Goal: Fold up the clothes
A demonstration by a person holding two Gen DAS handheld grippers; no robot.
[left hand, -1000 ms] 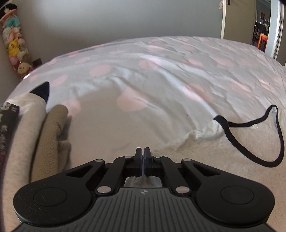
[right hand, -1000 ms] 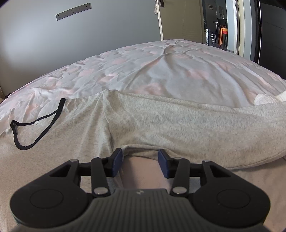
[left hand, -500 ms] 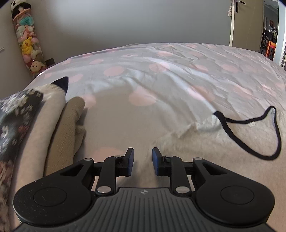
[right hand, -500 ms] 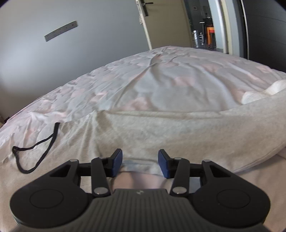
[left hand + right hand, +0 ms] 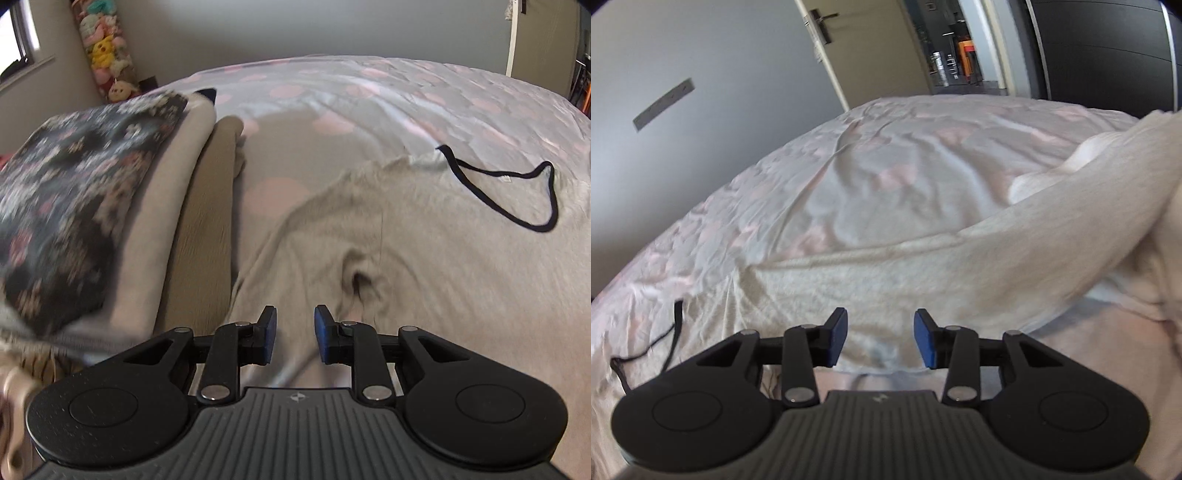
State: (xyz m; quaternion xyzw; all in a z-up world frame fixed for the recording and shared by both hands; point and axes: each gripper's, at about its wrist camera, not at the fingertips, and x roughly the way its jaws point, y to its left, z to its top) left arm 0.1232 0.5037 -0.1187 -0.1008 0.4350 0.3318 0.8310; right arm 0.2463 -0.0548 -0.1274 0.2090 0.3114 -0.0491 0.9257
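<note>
Since a second ago the left gripper has let go of the grey garment and swung toward the folded stack; its jaws stand apart, empty. That fold looks laid down. Jaws of the right gripper gape too, holding nothing. Soft, fuzzy knit lies rumpled on the bed, black drawstring looped across it.

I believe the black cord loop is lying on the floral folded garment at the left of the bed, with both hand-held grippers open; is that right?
Not quite. The black cord loop lies on the grey garment spread across the bed, well apart from the floral folded garment at the left, as the left wrist view shows. The left hand-held gripper and the right hand-held gripper are indeed open.
</note>
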